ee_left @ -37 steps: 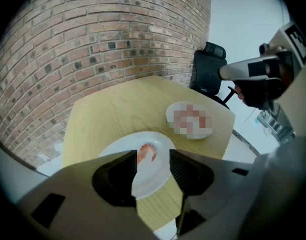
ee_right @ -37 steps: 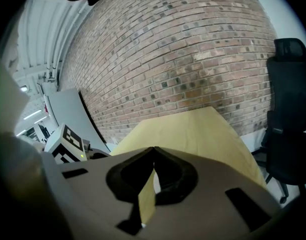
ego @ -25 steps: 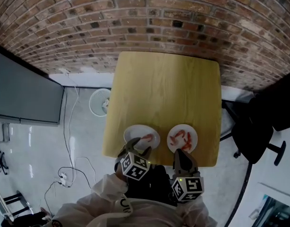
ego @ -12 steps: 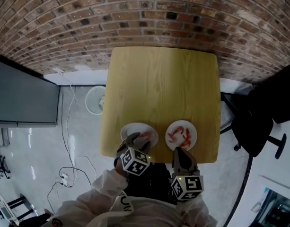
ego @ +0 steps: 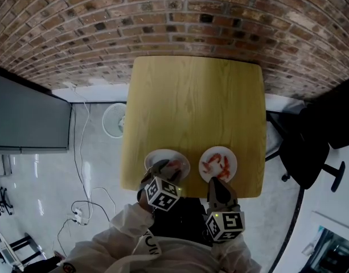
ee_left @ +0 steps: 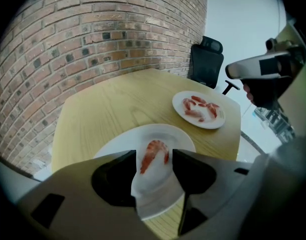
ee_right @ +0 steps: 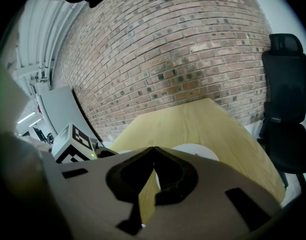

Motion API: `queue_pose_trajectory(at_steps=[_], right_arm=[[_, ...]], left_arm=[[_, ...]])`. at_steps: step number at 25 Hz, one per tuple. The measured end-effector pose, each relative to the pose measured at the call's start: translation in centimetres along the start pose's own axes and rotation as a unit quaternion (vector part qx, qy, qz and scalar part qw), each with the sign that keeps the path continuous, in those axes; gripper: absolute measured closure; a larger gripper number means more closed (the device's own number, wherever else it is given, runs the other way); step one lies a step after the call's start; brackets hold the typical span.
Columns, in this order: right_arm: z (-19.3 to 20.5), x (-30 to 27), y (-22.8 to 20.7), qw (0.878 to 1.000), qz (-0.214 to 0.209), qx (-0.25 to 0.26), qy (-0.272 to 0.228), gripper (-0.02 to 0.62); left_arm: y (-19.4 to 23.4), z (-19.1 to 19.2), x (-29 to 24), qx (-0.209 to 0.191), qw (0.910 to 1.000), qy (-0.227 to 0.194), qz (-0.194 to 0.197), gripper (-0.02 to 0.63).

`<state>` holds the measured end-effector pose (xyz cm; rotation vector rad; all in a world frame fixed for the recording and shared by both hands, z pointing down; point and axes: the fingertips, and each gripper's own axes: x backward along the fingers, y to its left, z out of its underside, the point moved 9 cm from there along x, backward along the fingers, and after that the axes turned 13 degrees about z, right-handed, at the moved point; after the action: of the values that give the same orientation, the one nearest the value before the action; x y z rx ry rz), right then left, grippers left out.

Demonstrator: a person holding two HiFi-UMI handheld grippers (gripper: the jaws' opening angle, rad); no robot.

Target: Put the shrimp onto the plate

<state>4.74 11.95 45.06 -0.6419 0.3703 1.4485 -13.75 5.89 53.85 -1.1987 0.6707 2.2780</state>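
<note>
Two white plates sit near the front edge of the yellow wooden table (ego: 197,101). The left plate (ego: 158,157) (ee_left: 118,144) carries one orange shrimp (ego: 175,164) (ee_left: 153,154). Several shrimp (ego: 216,162) (ee_left: 198,107) lie on the right plate (ego: 231,157) (ee_left: 212,124). My left gripper (ego: 164,174) (ee_left: 154,153) hovers open over the near rim of the left plate, the single shrimp showing in the gap between its jaws, untouched. My right gripper (ego: 218,182) (ee_right: 153,150) is shut and empty, just in front of the right plate (ee_right: 197,151).
A brick wall (ego: 180,16) runs behind the table. A black office chair (ego: 311,152) stands at the right, a white floor fan (ego: 114,121) and cables at the left, beside a dark panel (ego: 26,118). The table's far half holds no objects.
The head view has shifted slightly, so the table sits a little higher in frame. Both grippers and both plates keep the same places relative to each other.
</note>
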Motion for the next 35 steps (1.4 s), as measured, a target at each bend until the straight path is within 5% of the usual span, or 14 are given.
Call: queue_pose_trajectory(at_steps=[8,35], right_arm=[[0.1,-0.2,0.2,1.000,0.000,-0.002,0.003,0.572],[0.5,0.0,0.4,1.000,0.003,0.002,0.003,0.572]], left_arm=[[0.6,0.3,0.0,0.036,0.9990,-0.010,0.026,0.380],[0.2,0.9,0.2,0.028,0.9990,-0.030,0.019,0.446]])
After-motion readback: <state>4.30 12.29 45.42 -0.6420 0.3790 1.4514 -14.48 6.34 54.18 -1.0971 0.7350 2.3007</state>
